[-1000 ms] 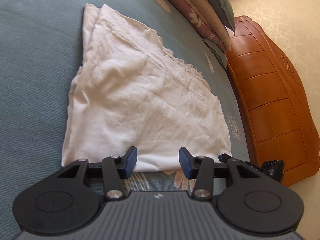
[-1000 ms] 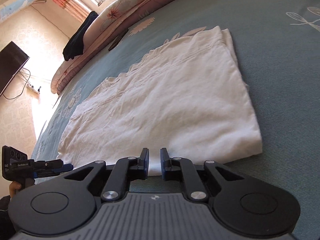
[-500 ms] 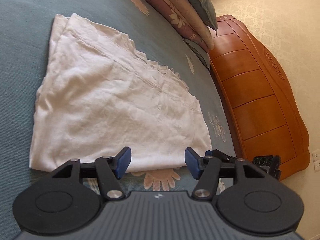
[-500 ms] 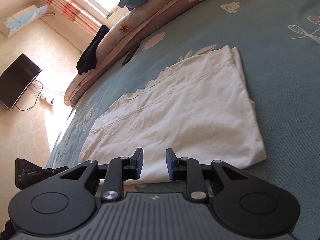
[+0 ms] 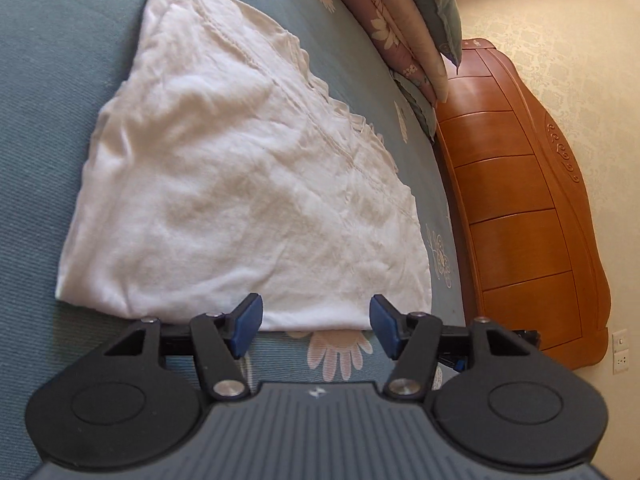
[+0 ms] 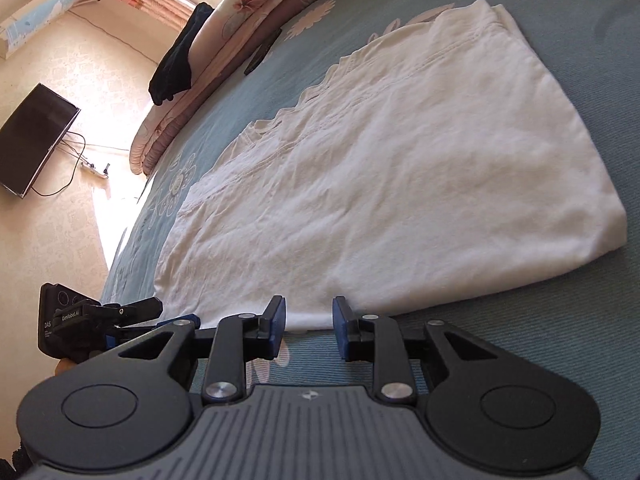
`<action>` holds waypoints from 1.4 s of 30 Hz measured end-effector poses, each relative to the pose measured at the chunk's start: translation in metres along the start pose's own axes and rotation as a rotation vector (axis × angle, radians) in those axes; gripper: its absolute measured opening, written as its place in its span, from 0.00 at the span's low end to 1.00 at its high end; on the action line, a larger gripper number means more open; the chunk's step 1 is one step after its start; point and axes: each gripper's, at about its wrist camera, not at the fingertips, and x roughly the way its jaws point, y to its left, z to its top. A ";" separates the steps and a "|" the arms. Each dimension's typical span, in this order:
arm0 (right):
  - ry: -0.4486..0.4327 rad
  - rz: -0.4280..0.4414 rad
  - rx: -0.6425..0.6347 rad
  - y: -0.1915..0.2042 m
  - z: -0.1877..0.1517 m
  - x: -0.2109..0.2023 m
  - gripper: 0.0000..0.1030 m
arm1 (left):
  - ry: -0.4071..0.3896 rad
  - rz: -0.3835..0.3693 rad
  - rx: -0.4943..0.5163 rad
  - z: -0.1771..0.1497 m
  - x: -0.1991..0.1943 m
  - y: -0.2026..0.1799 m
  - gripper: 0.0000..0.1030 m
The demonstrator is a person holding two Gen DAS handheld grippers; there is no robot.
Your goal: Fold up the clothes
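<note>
The white garment [image 5: 240, 184] lies folded on the bed [image 5: 40, 80]; further folds probably remain. Left hand-held gripper [image 5: 316, 324] wide, right hand-held gripper [image 6: 308, 322] narrow, both empty.

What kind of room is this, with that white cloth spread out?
Most likely a bedroom in a home. The white cloth lies on a bed with a blue-green flowered cover, pillows are stacked along the wooden headboard, and a flat television hangs on the wall.
</note>
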 end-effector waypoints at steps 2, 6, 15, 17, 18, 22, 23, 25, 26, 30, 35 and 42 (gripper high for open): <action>-0.040 -0.020 0.043 -0.018 0.000 -0.021 0.29 | -0.031 0.008 -0.031 0.001 -0.017 0.008 0.57; -0.102 -0.076 0.023 -0.022 0.004 -0.047 0.40 | -0.118 0.024 0.002 0.016 -0.044 0.003 0.60; -0.190 -0.093 0.009 -0.022 0.046 -0.036 0.44 | -0.218 0.082 -0.005 0.064 -0.025 0.021 0.60; -0.178 -0.164 -0.007 -0.034 0.046 -0.032 0.44 | -0.240 0.057 -0.029 0.065 -0.033 0.028 0.60; -0.173 -0.192 -0.015 -0.040 0.046 -0.031 0.44 | -0.255 0.068 -0.021 0.067 -0.038 0.026 0.60; -0.218 -0.211 -0.012 -0.051 0.049 -0.051 0.42 | -0.295 0.047 0.009 0.082 -0.046 0.013 0.62; -0.241 -0.212 -0.034 -0.047 0.051 -0.055 0.44 | -0.300 0.029 0.016 0.088 -0.045 0.009 0.64; -0.270 -0.189 -0.078 -0.035 0.059 -0.058 0.48 | -0.307 -0.004 0.029 0.099 -0.042 0.001 0.64; -0.272 -0.167 -0.096 -0.029 0.065 -0.055 0.49 | -0.295 -0.002 0.030 0.103 -0.033 0.001 0.65; -0.230 -0.148 -0.120 -0.022 0.085 -0.025 0.51 | -0.263 0.087 0.032 0.111 -0.005 0.009 0.64; -0.211 -0.201 -0.084 -0.051 0.090 -0.019 0.41 | -0.309 0.135 -0.020 0.117 -0.018 0.027 0.56; -0.276 -0.234 -0.114 -0.045 0.117 -0.030 0.52 | -0.297 0.112 0.069 0.145 -0.008 -0.006 0.61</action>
